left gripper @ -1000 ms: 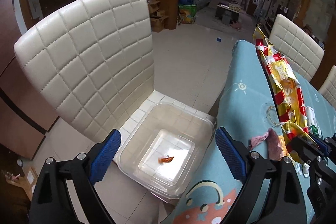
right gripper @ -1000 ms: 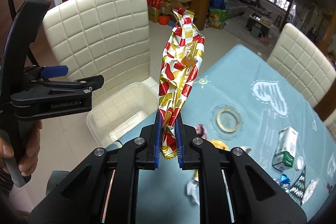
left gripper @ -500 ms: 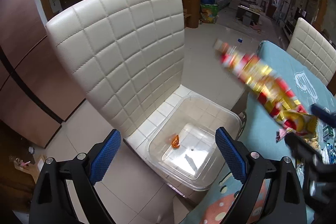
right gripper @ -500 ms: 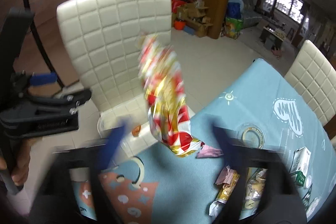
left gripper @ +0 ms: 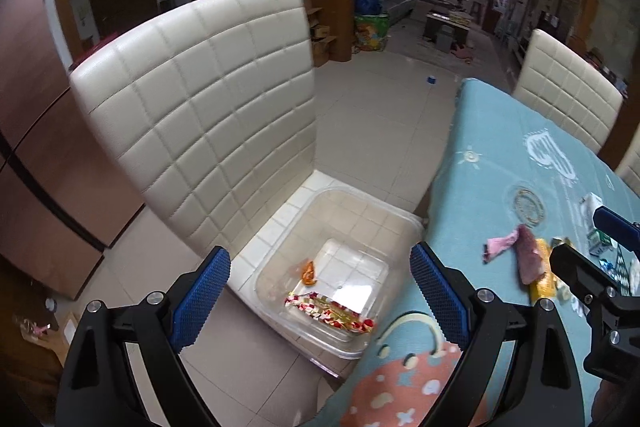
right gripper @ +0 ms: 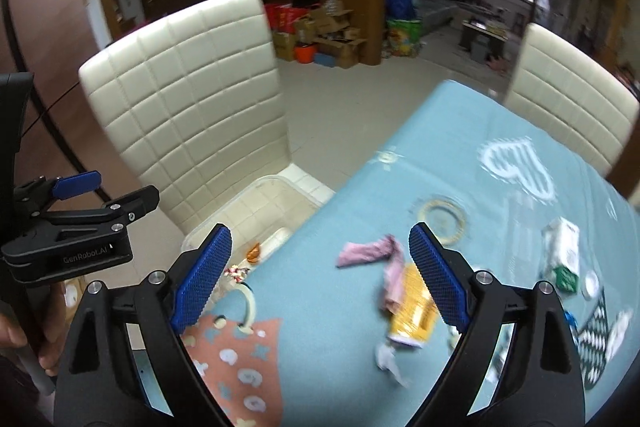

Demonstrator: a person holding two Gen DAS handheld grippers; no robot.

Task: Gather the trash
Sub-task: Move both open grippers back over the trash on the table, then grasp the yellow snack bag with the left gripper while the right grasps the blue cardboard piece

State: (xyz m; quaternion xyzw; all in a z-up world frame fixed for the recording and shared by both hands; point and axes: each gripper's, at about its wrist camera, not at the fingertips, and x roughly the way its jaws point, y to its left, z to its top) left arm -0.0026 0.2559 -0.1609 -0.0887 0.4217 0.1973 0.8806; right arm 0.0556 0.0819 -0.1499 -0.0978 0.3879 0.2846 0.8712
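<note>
A clear plastic bin sits on the seat of a cream chair. In it lie a red and gold wrapper and a small orange scrap. My left gripper is open and empty above the bin. My right gripper is open and empty above the table's near edge. On the blue tablecloth lie a pink wrapper, a yellow packet, a white crumpled scrap and a small green and white carton.
A second cream chair stands at the table's far side. The left gripper shows at the left of the right wrist view. Boxes and a wooden cabinet stand further back on the tiled floor.
My right gripper opened and let go of the red and gold wrapper, which dropped into the bin. The right gripper has swung toward the table.
</note>
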